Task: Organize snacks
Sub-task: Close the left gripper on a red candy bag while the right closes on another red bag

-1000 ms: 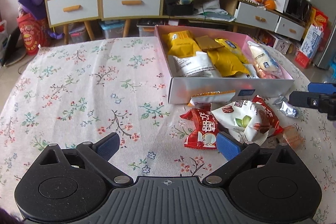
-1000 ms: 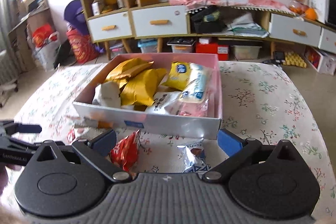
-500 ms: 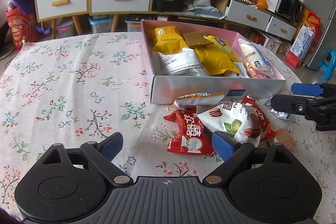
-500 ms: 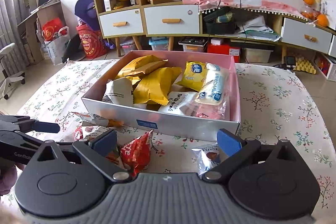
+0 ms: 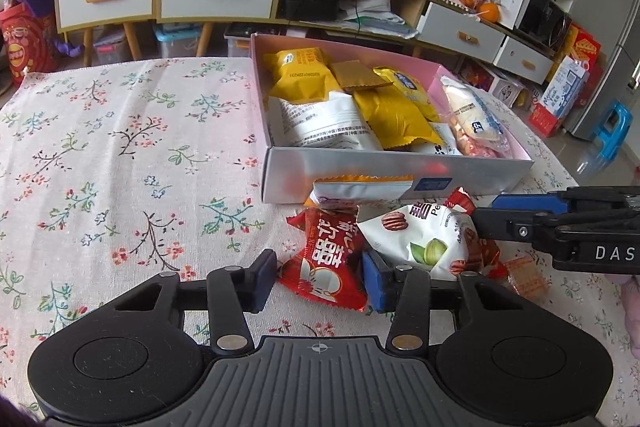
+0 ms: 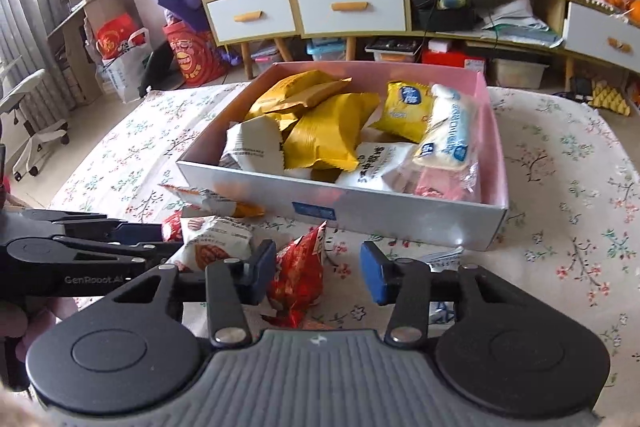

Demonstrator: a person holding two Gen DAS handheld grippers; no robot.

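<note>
both grippers, left gripper (image 5: 320,277) and right gripper (image 6: 318,273), narrower than before, jaws closing around red snack packets, unpinched.

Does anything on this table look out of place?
Yes: several snack packets, a red one, a white nut bag and an orange-edged one, lie loose on the tablecloth outside the already heaped box.

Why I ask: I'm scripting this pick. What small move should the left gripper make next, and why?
Probably finish closing the left gripper on the red packet before any lift. Its jaws are closing, the packet lies flat between them, and the box sits just beyond.
</note>
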